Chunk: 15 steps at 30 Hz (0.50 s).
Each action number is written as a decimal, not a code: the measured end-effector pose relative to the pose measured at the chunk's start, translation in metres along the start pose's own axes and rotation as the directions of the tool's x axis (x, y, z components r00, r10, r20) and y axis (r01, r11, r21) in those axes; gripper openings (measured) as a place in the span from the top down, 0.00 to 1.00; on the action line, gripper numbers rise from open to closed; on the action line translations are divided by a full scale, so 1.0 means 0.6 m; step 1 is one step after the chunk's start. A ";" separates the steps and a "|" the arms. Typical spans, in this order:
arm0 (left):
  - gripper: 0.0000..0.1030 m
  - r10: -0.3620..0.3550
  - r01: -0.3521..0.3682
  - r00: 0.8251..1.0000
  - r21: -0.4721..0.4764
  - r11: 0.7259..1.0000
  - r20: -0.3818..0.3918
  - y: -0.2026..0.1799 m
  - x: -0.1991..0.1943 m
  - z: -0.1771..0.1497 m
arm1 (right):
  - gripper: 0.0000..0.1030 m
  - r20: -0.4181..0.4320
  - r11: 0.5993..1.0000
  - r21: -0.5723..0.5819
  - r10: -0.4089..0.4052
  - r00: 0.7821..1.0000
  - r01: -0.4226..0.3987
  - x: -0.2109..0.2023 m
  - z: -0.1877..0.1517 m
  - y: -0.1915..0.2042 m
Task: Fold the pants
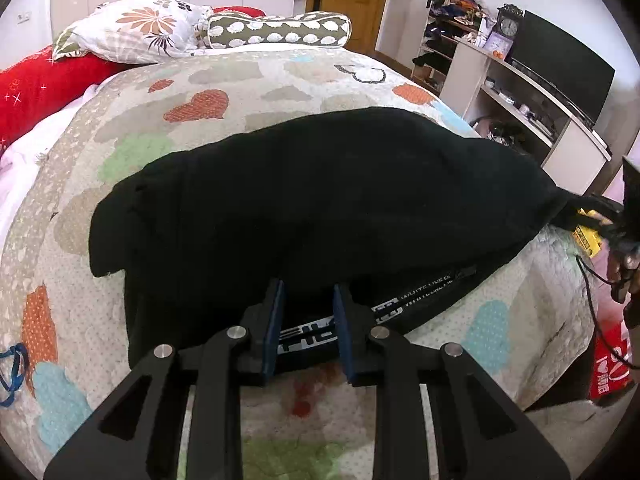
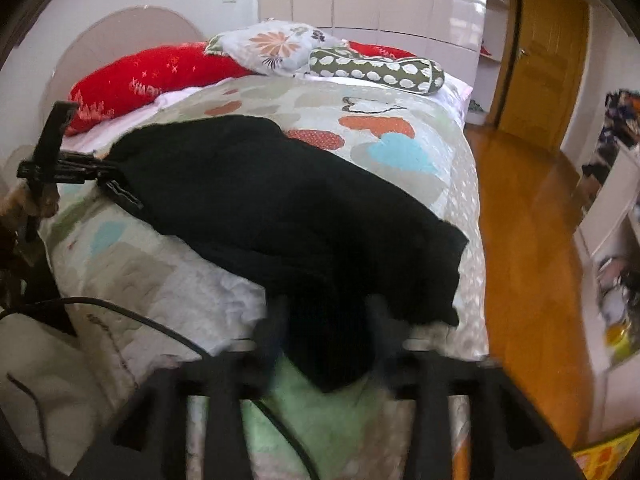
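Black pants point(image 1: 320, 196) lie folded over on the patterned quilt point(image 1: 224, 80), with a white-lettered waistband point(image 1: 404, 300) at the near edge. My left gripper point(image 1: 308, 296) is open, its blue pads either side of the waistband edge. In the right wrist view the pants point(image 2: 280, 208) stretch across the bed. My right gripper point(image 2: 326, 312) is blurred, its jaws apart around a bunched end of the black fabric. The left gripper also shows there at the far left point(image 2: 80, 168), at the pants' other end.
Pillows point(image 1: 136, 28) and a bolster point(image 1: 280, 30) lie at the head of the bed. A white shelf unit point(image 1: 520, 92) with a TV stands to the right. A wooden floor point(image 2: 528, 240) runs beside the bed. A black cable point(image 2: 160, 328) crosses the quilt.
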State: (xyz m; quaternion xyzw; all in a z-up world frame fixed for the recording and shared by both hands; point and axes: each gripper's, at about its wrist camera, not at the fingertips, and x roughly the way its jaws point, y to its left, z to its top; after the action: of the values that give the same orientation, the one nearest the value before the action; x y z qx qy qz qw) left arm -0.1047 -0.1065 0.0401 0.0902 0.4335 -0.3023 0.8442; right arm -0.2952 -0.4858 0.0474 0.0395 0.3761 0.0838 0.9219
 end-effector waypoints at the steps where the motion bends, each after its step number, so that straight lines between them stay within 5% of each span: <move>1: 0.79 0.003 -0.003 1.000 0.001 1.000 -0.001 -0.002 -0.001 -0.004 | 0.41 0.028 0.999 0.041 0.032 0.999 -0.034 -0.014 0.002 -0.008; 4: 0.79 0.023 -0.023 1.000 0.023 0.999 0.004 -0.014 -0.005 -0.008 | 0.40 0.110 0.978 0.181 0.083 0.990 -0.102 -0.040 0.023 -0.048; 9: 0.77 0.024 -0.026 0.999 0.055 0.998 0.037 -0.036 -0.038 -0.004 | 0.41 0.048 0.931 0.363 0.019 0.999 -0.035 -0.006 0.046 -0.115; 11: 0.68 0.028 -0.032 0.998 0.065 0.997 0.058 -0.043 -0.054 0.004 | 0.45 -0.005 0.925 0.379 -0.003 1.000 0.005 0.015 0.045 -0.127; 13: 0.38 0.031 -0.036 0.996 0.065 0.997 0.084 -0.046 -0.061 0.013 | 0.52 -0.027 0.930 0.367 -0.020 0.999 0.029 0.033 0.044 -0.131; 15: 0.31 0.033 -0.040 0.992 0.057 0.998 0.121 -0.049 -0.063 0.025 | 0.55 -0.052 0.935 0.352 -0.031 0.998 0.048 0.057 0.049 -0.134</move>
State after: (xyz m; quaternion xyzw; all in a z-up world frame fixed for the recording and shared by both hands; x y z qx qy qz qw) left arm -0.1286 -0.1201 0.0824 0.1046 0.3709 -0.3045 0.8711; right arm -0.2407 -0.5586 0.0342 0.1949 0.4068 -0.0028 0.8925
